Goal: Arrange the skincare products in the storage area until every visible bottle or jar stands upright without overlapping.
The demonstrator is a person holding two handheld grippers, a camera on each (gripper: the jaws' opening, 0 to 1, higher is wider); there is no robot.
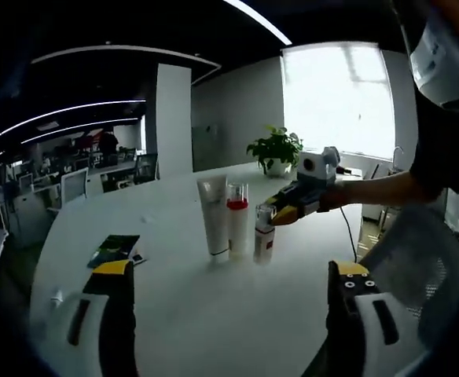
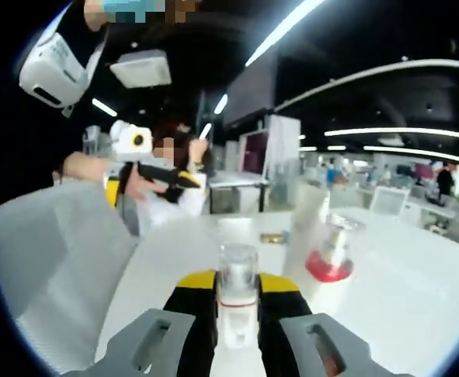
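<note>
1. My left gripper (image 1: 229, 314): fingers wide apart, holding nothing, well back from the row at 12 o'clock.
2. White tube (image 1: 214, 216) and red-banded bottle (image 1: 237, 218) stand upright on the worktop (image 1: 174, 306).
3. My right gripper (image 2: 237, 314): fingers closed on the small clear-capped bottle (image 2: 238, 302), long axis vertical, rightmost in the row.

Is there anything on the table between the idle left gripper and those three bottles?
Nothing visible. The left gripper hangs open over bare white table, and the tube, red-collared bottle and small bottle stand straight ahead. The dark packet lies off to the side. The right gripper already clamps the small bottle.
</note>
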